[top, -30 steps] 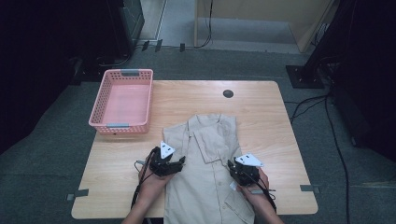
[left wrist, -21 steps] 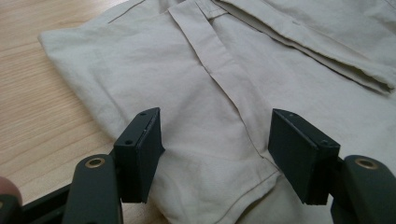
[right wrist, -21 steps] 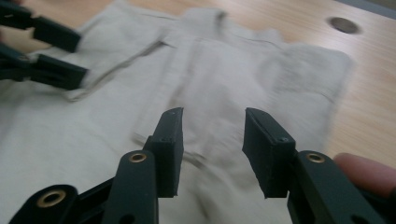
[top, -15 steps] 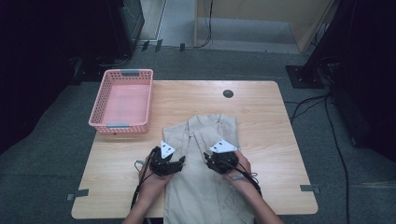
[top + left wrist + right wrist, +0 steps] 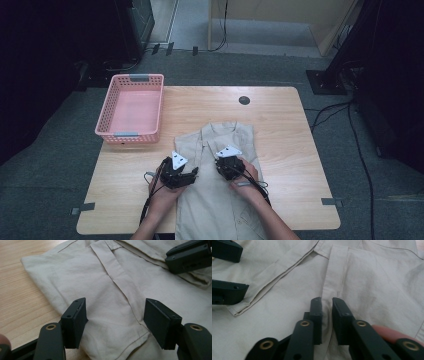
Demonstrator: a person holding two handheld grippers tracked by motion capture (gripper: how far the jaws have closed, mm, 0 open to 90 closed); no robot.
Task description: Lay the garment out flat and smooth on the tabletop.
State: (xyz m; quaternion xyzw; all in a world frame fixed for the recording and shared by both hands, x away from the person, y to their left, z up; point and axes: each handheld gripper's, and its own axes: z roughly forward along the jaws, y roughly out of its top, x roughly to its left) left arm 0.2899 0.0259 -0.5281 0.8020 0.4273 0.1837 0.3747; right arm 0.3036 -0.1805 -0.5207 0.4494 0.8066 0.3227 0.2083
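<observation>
Right gripper [image 5: 327,307]: jaws just closed, pinching a fold of the beige shirt [image 5: 287,315]. Left gripper [image 5: 115,315]: jaws spread, shirt hem between them.

**Three cameras on one table**

The high view looks forward and down from above the person's side, taking in the whole wooden table [image 5: 280,120], with the pink basket [image 5: 131,107] at upper left of the frame and the beige shirt [image 5: 220,200] at lower centre. The left gripper view sits low and very near the shirt [image 5: 105,290], looking along its own black jaws. The right gripper view is just as near the same cloth [image 5: 367,277]. All three share the shirt's front; each gripper view catches the other gripper at an upper corner.
</observation>
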